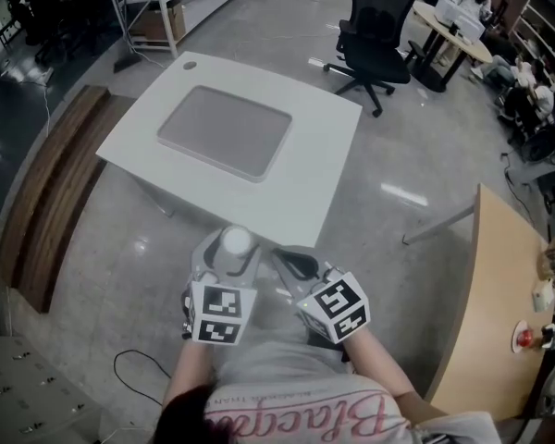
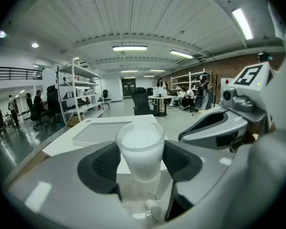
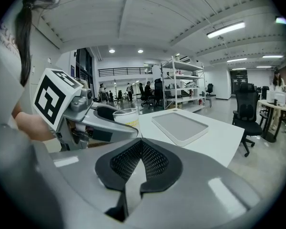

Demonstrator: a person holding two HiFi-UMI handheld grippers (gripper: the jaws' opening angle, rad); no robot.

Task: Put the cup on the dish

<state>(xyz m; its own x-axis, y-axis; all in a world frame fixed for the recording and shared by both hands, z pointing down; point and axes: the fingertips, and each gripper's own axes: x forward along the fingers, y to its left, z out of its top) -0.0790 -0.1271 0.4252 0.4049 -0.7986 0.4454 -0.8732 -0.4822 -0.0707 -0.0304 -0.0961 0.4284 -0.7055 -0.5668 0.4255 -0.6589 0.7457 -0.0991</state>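
Cup (image 2: 139,149), frosted and white inside, stands upright, clamped between my left gripper's (image 2: 139,162) pads. Dish (image 2: 97,132) on the table (image 1: 326,146) shows only its flat grey bed. My right gripper's (image 3: 140,161) jaws meet. Only the head view shows the cup short of the table's near edge.

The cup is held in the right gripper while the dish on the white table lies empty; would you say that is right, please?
Not quite: the left gripper holds the cup, as the left gripper view shows; the right gripper is shut and empty. The dish on the white table does lie empty.
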